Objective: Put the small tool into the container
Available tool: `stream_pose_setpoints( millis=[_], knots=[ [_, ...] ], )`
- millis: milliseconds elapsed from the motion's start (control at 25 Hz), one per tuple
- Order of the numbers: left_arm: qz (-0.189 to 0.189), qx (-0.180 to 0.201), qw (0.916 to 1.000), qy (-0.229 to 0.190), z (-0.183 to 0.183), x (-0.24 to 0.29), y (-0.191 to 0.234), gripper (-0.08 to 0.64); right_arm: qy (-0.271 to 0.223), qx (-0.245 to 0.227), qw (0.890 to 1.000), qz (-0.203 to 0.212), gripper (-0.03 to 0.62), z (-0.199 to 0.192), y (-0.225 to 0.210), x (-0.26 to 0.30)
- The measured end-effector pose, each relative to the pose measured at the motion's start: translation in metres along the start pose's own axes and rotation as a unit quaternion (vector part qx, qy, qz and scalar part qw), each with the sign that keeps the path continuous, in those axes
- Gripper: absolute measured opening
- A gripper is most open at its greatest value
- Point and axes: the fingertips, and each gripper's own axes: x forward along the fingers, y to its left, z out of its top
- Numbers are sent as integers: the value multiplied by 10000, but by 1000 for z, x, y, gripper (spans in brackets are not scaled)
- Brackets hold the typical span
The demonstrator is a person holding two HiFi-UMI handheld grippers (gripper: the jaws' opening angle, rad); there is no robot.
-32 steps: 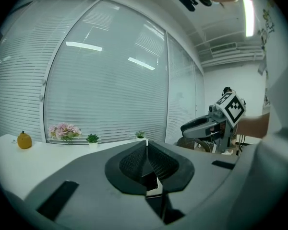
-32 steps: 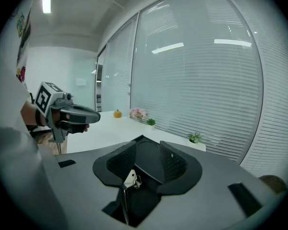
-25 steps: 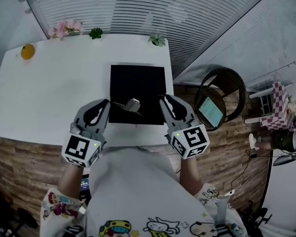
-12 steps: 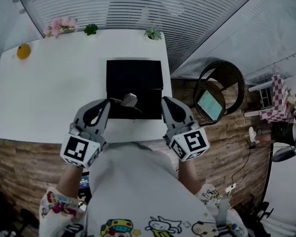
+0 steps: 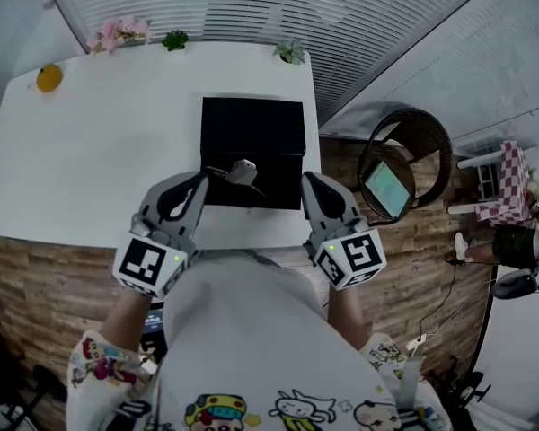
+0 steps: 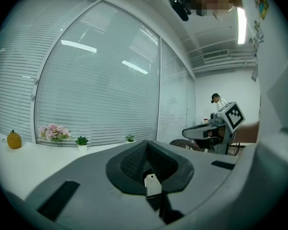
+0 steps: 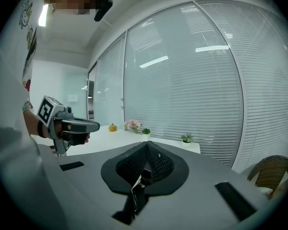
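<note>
The black container [image 5: 251, 133] sits on the white table [image 5: 90, 169], right of centre. The small tool [image 5: 242, 171], a silvery head with a thin dark stem, lies at the container's front part. My left gripper [image 5: 200, 180] hovers just left of the tool with its tip close to the stem; whether they touch I cannot tell. My right gripper [image 5: 307, 180] is at the container's front right corner. Both point level toward the window. In the left gripper view the left gripper [image 6: 147, 143] has its jaws together with nothing between them, as does the right gripper [image 7: 148, 144].
At the table's back edge stand a yellow fruit [image 5: 49, 77], pink flowers [image 5: 119, 34] and two small plants [image 5: 174, 39] [image 5: 291, 52]. A wicker chair [image 5: 404, 169] holding a tablet stands right of the table. The table's front edge runs under both grippers.
The head view has shifted a little. Both grippers stay at the table's front edge beside the container, and the tool lies in the same spot.
</note>
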Motion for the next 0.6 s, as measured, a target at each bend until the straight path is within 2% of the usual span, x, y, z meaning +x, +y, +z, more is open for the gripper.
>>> stream_pose_setpoints(
  millis=[600],
  knots=[
    [70,-1,10000,35,4,2,0,3,29,-25,9999,112,-2,-1,3,6]
  ],
)
